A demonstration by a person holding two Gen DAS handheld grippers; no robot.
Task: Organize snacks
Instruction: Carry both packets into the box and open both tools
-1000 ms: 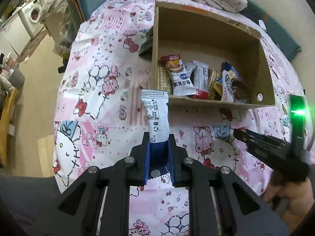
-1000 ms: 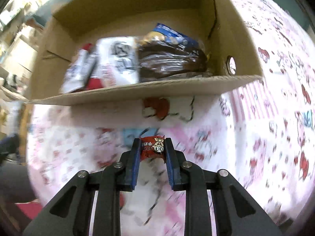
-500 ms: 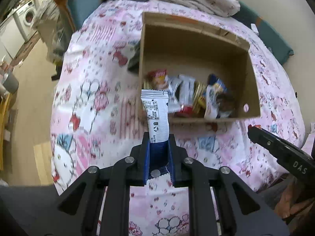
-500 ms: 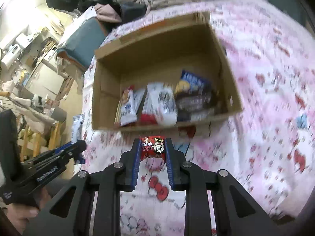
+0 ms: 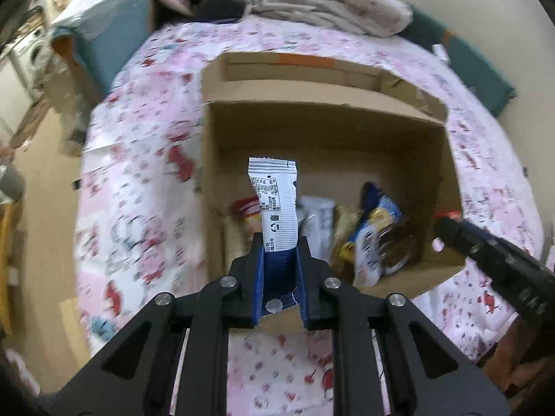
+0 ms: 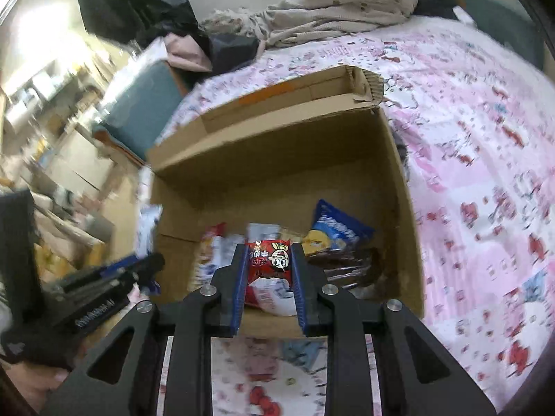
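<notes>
Pink cartoon-print bedding point(image 5: 138, 173) covers the bed, with a heap of folded laundry point(image 5: 322, 3) at its far end and an open cardboard box point(image 5: 326, 131) in the middle. A second ago both wrist views looked at the box from low and close to its near wall; now both look down into it from above, so each hand has lifted and carried its load over the near rim. The left gripper point(image 5: 279, 253) is clamped tight on a tall white-and-blue snack stick point(image 5: 275, 204), which stands upright between the blue pads over the left half of the box. The right gripper point(image 6: 269, 263) pinches a small red snack packet point(image 6: 267, 261) in a narrow grip, and seen from the left wrist it hovers just over the right wall of the box. Several snacks already lie along the near wall inside, among them a blue-and-yellow packet point(image 6: 333, 235) and a dark brown one point(image 6: 350, 263); motion blur makes the rest hard to tell apart, though a red-and-white packet point(image 5: 246, 211) seems to sit at the left. Neither carried item has been let go yet. Judging from how they hang, both are lined up for a drop among the others, and what remains is lowering and opening the jaws, preferably with the two grippers kept apart so they do not knock each other.
</notes>
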